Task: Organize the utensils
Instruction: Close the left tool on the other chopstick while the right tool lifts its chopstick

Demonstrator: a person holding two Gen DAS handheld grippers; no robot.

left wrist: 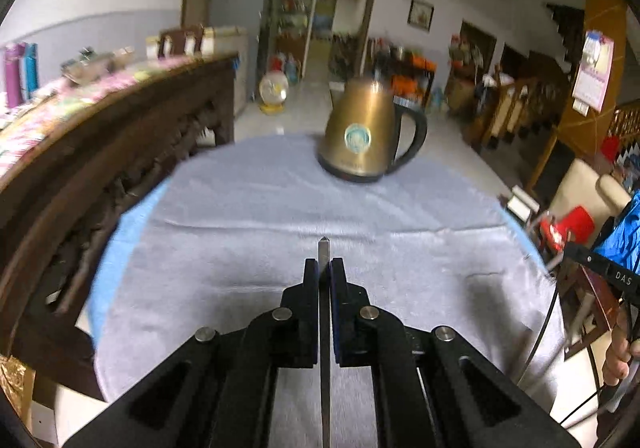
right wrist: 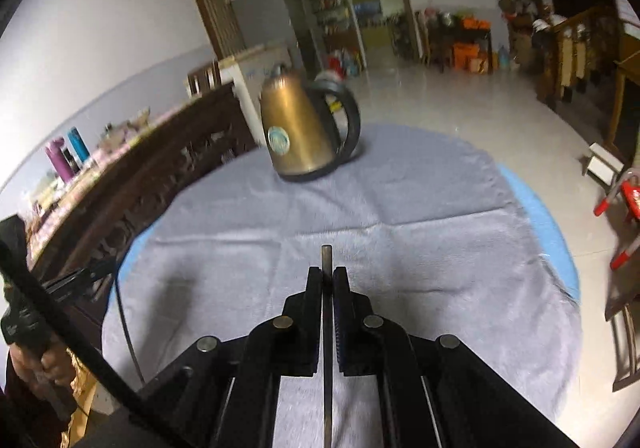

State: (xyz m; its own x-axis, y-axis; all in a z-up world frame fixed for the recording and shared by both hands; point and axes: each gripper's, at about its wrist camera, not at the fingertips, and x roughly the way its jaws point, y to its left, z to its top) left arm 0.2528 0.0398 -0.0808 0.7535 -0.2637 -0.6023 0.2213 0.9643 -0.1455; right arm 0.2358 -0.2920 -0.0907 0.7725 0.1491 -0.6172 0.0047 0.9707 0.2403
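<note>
1. Left wrist view: the left tongs (left wrist: 324, 272) are closed on a thin flat metal utensil (left wrist: 323, 252) seen edge-on, its pointed tip poking out just past the pads. What kind of utensil it is I cannot tell; only the narrow edge shows, running back between the jaws toward the camera.

2. Right wrist view: the right tongs (right wrist: 327, 280) are likewise clamped shut on a second slim metal utensil (right wrist: 327, 258), this one with a blunt, squared end showing beyond the pads.

3. Both pieces are gripped along their length and held clear above the grey cloth (left wrist: 248, 248) that covers the round table (right wrist: 540, 215) — a hold that, in my judgement, suits carrying them to a common spot rather than setting them down here.

4. A brass-coloured electric kettle (left wrist: 366, 131) with a black handle stands on the far side of the cloth, well apart from both utensils. Its lid is on, so whatever is in it is hidden.

5. No tray, holder or cutlery box shows on the table, so I cannot tell where the utensils are meant to end up.

6. At the frame edges a hand (right wrist: 48, 364) grips the other device's handle; a carved wooden sideboard (left wrist: 100, 151) stands beside the table.
</note>
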